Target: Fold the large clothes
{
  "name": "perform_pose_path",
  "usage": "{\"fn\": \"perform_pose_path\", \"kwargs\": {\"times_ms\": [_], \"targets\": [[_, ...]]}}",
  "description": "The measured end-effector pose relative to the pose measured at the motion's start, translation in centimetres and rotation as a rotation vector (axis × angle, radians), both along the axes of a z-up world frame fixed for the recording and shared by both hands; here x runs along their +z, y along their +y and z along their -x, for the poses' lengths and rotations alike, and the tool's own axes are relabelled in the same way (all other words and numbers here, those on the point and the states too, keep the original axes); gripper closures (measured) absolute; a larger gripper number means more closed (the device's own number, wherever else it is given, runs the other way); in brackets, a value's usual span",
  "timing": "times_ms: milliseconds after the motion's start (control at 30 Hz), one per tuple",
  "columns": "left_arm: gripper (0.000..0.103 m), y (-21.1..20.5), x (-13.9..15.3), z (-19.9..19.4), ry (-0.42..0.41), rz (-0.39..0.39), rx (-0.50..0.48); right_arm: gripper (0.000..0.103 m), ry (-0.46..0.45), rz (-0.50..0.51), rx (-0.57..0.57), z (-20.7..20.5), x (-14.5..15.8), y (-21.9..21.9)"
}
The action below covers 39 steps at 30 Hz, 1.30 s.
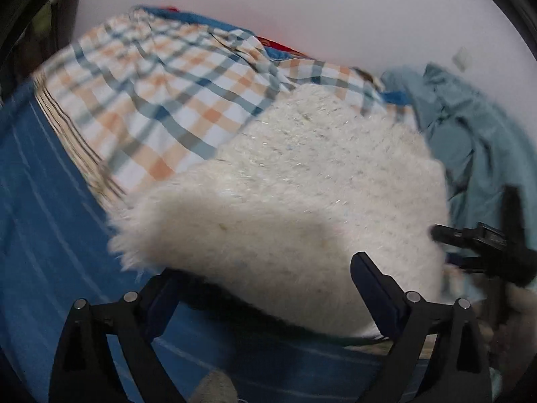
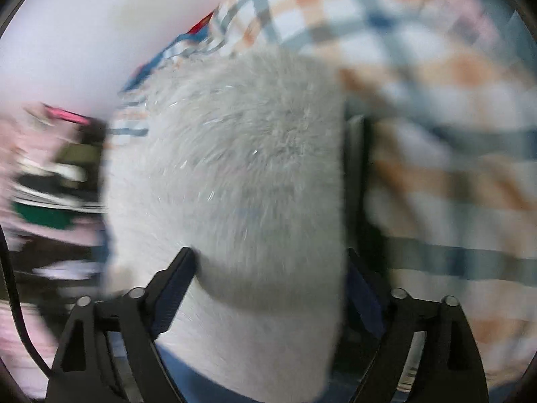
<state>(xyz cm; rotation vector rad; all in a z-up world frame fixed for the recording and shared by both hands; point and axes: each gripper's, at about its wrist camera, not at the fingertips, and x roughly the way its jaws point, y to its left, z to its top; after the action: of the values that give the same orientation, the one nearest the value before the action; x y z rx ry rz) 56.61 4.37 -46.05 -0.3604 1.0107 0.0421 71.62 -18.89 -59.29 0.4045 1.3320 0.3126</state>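
Observation:
A fluffy white garment (image 1: 285, 188) lies folded over on the blue bedsheet (image 1: 43, 201). My left gripper (image 1: 265, 282) is open, its fingers spread wide around the garment's near edge. In the right wrist view the same white garment (image 2: 235, 174) fills the middle, blurred by motion. My right gripper (image 2: 272, 275) is open with the fluffy fabric lying between its fingers. The right gripper also shows in the left wrist view (image 1: 476, 238) at the garment's right edge.
A plaid orange, blue and white cloth (image 1: 161, 87) lies behind the garment and also shows in the right wrist view (image 2: 436, 117). A crumpled light blue garment (image 1: 470, 124) sits at the right by the white wall (image 1: 335, 10). Blurred clutter (image 2: 50, 181) lies at the left.

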Motion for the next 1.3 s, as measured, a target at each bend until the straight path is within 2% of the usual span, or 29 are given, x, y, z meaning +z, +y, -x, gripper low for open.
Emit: {"fn": "perform_pose_path", "kwargs": {"times_ms": [33, 133, 233, 267, 400, 600, 767, 900, 967, 1200, 1300], "targets": [[0.007, -0.1, 0.1, 0.0, 0.008, -0.034, -0.003, 0.01, -0.028, 0.1, -0.022, 1.4, 1.1, 1.0], [0.005, -0.7, 0.4, 0.1, 0.037, -0.148, -0.002, 0.01, -0.052, 0.287, -0.063, 5.3, 3.2, 5.2], [0.002, -0.6, 0.1, -0.6, 0.059, -0.201, -0.01, 0.008, -0.046, 0.464, -0.054, 8.4, 1.9, 6.3], [0.002, -0.7, -0.1, -1.0, 0.072, -0.224, -0.013, 0.007, -0.051, 0.481, -0.067, 10.0, 0.8, 2.7], [0.002, -1.0, 0.1, -1.9, 0.077, -0.302, -0.044, 0.007, -0.027, 0.454, -0.169, 10.5, 0.1, -0.6], [0.002, -1.2, 3.7, 0.3, 0.018, -0.335, -0.071, 0.007, -0.054, 0.505, -0.184, 15.0, 3.1, 0.6], [0.001, -1.4, 7.0, 3.0, 0.018, -0.347, -0.088, 0.007, -0.063, 0.532, -0.201, 18.3, 5.7, 0.7], [0.001, -1.1, 11.4, 6.1, 0.002, -0.346, -0.094, 0.007, -0.104, 0.552, -0.21, 22.0, 10.4, 1.4], [0.001, -1.0, 13.4, 7.6, -0.007, -0.342, -0.097, 0.006, -0.141, 0.558, -0.221, 24.2, 13.8, 2.1], [0.001, -0.5, 23.5, 14.2, -0.057, -0.311, -0.107, 0.006, -0.244, 0.571, -0.261, 31.8, 25.7, 3.4], [0.001, -0.5, 28.2, 17.5, -0.09, -0.324, -0.112, 0.006, -0.269, 0.58, -0.266, 35.3, 30.7, 4.6]]}}
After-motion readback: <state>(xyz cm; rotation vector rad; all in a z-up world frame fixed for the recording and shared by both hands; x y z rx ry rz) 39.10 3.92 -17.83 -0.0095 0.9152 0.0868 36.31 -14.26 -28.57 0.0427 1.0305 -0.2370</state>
